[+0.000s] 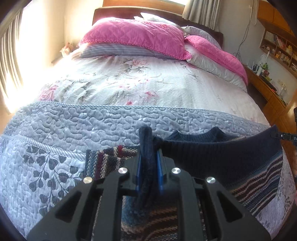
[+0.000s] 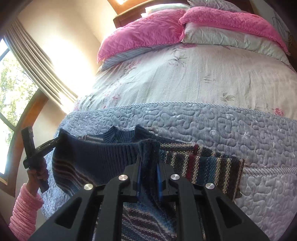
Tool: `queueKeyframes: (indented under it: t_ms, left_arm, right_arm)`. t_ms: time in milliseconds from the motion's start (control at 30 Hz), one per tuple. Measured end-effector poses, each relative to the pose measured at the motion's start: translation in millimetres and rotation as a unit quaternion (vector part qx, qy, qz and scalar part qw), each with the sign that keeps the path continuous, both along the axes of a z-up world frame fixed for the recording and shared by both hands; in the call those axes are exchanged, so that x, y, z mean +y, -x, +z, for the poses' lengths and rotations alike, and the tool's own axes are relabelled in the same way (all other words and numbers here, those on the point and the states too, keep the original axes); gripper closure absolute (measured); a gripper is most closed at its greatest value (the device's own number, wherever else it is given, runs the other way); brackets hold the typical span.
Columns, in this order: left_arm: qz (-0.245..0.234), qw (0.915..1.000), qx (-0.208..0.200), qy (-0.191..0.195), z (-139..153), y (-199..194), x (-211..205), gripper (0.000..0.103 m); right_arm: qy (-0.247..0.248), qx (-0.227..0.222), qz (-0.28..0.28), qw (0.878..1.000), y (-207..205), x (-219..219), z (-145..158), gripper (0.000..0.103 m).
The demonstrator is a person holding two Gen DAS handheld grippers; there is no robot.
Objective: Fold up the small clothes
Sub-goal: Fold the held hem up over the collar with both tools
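Navy ribbed knit is bunched between both sets of blue pads right at the bottom centre of each wrist view, so my left gripper and right gripper are each clamped tight on the striped sweater. It hangs stretched between the two, collar up, with one striped sleeve lying on the grey-blue quilted bedspread. Lower left of the right view I can see a hand in a pink sleeve. Farther up the frame are the floral sheet, then pink pillows by the headboard.
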State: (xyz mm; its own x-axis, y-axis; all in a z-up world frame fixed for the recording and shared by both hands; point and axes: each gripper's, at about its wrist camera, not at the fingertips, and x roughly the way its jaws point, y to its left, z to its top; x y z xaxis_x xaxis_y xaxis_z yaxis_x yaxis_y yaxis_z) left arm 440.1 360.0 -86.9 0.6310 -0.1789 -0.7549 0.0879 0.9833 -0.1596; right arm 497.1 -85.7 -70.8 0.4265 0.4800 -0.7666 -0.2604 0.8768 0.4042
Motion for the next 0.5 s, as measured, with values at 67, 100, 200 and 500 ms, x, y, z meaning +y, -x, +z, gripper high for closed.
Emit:
queueKeyframes:
  t_ms: [67,100,200,500]
  left_arm:
    - [0.009,0.9998,0.016,-0.004,-13,-14,1,0.090]
    - [0.012,0.9996,0.025,-0.005,-21,-21,2,0.090]
    - [0.016,0.9986,0.049,-0.016,-45,-35,1,0.090]
    - [0.013,0.9950,0.084,-0.052,-97,-50,-9,0.088]
  right_arm:
    - [0.009,0.007,-0.009,1.000,-14,2,-11,0.090]
    - [0.009,0.016,-0.011,1.000,-21,3,-18,0.090]
    - [0.022,0.037,-0.022,0.999,-37,2,-41,0.090]
    - [0.036,0.077,-0.045,0.995,-57,-6,-97,0.090]
